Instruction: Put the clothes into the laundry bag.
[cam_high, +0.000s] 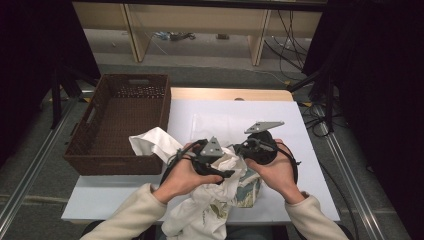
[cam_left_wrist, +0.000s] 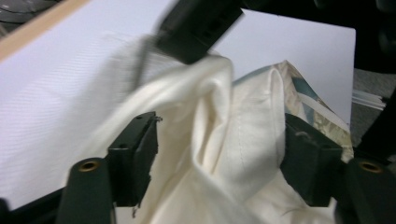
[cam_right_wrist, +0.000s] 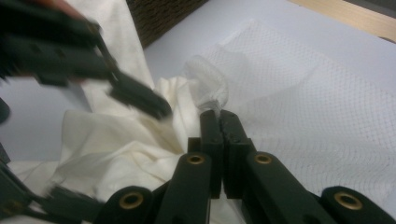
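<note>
The left claw (cam_left_wrist: 219, 154) is standing spread around a fold of the cream cloth (cam_left_wrist: 224, 140), which is lying bunched on the desk (cam_high: 300, 165) beside the basket (cam_high: 120, 125). The right claw (cam_right_wrist: 219, 119) is pinching a mesh bag (cam_right_wrist: 280, 84).

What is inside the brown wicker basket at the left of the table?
The brown wicker basket shows a bare woven floor; nothing lies in it. A corner of the white cloth drapes against its near right rim, outside. The near wall hides the strip of floor behind it.
</note>
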